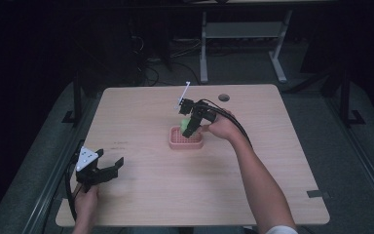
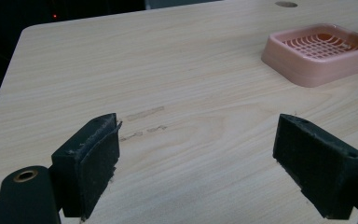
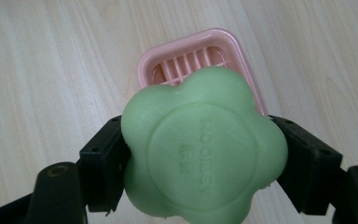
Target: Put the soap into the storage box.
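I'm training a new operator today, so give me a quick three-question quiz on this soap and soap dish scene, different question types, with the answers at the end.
1. True or false: the right gripper is shut on the green flower-shaped soap.
2. Multiple choice: the pink soap dish is now A) holding the soap, B) with no soap in it, C) turned upside down.
3. Short answer: how do the jaws of the left gripper stand, and what is between them?

Key
1. True; its jaws press the soap's two sides, above the dish.
2. B.
3. Wide apart, with nothing between them but bare table.
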A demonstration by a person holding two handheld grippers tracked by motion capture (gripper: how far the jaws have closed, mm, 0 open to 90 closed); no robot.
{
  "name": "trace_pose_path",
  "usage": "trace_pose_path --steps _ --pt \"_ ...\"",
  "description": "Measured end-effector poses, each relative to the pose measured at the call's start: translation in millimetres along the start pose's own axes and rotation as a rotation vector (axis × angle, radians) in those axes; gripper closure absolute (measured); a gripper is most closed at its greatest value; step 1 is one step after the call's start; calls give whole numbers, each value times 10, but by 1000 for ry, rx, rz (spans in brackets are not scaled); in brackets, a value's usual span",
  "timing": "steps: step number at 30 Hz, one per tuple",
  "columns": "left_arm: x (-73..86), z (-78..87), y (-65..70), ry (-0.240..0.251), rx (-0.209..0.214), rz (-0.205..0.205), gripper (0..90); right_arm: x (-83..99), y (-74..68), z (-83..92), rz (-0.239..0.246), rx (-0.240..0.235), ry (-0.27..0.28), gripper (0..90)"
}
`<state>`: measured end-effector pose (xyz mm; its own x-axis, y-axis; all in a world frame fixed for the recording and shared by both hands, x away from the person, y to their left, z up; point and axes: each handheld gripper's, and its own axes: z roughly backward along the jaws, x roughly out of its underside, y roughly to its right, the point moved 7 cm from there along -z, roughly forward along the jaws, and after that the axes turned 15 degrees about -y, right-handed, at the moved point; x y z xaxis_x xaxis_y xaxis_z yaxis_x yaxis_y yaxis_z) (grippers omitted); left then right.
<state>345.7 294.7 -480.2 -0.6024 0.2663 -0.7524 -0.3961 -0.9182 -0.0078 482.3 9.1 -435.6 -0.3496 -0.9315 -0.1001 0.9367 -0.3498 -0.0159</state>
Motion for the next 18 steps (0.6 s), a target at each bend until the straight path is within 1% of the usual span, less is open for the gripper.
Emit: trace_pose_path --steps 4,5,9,13,14,18 --pt "-2 4 1 7 1 10 142 -32 43 -63 -14 -8 -1 255" --pt "0 4 -1 5 1 9 142 -38 55 -77 -19 -4 -5 255" --pt "0 3 1 4 1 8 142 -63 81 -132 -31 -11 -7 255" --pt "-2 -1 15 3 4 4 142 -77 104 -198 -37 -23 -29 255" --pt "-1 -2 16 3 5 5 142 -81 104 -217 -45 -30 -35 255" --pt "0 -6 17 2 7 12 142 -105 124 -284 -56 -34 -46 255"
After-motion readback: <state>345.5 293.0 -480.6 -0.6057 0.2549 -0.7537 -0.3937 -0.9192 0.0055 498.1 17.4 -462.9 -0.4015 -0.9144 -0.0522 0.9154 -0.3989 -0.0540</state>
